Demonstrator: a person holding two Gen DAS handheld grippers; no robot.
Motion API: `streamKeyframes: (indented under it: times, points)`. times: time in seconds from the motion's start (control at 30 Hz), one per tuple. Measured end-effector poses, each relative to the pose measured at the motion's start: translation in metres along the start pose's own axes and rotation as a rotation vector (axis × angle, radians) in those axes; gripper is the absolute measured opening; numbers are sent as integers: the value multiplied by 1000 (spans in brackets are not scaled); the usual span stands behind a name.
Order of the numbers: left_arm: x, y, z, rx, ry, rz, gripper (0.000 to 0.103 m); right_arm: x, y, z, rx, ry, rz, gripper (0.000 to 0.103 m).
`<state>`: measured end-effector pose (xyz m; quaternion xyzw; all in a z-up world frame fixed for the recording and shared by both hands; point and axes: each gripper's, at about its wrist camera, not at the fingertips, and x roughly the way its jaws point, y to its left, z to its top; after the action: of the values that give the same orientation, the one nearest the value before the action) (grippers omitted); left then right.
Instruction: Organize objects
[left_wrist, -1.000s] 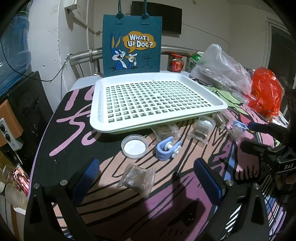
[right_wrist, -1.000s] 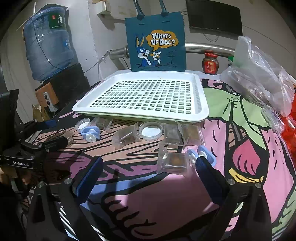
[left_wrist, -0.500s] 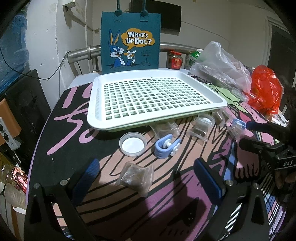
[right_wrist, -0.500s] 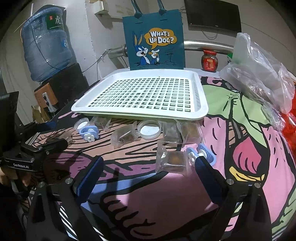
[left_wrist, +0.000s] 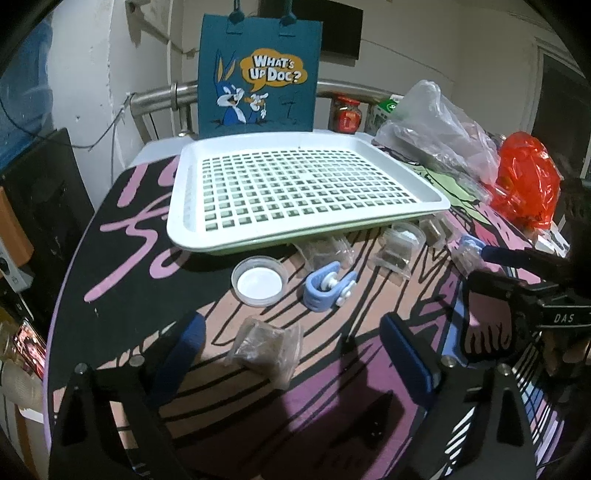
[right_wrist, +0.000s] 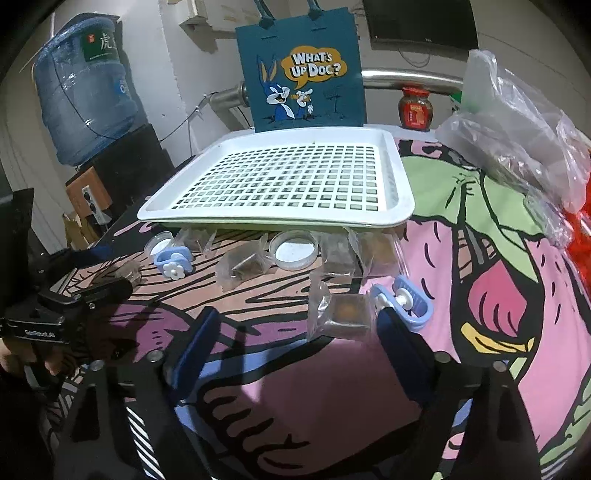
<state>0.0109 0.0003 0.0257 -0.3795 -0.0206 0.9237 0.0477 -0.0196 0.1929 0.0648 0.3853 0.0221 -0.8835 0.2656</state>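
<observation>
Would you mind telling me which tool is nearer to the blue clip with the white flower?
Left. The left tool sits just short of the flower clip; the right tool is farther, with the clip up-left of it.

left gripper (left_wrist: 291, 354): jaws spread wide, nothing between them, held low and level | right gripper (right_wrist: 295, 339): jaws spread wide, nothing gripped, held low and level | each gripper shows at the edge of the other's view

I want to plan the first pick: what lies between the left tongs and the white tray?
In the left wrist view: a clear packet nearest the left tongs, then a round lid and blue clip before the white tray.
</observation>
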Motion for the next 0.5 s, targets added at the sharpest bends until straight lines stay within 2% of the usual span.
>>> streamKeyframes:
  times: [0.3,0.4,0.5]
  points:
    - [3,1,-1,-7,14,-1,95,4,0,0,6,17,-13,84]
    - [6,5,0,-26,31,6,90,8,-6,1,30,34,-11,78]
    - [10,10,0,-47,50,0,83,10,-9,3,45,31,-25,76]
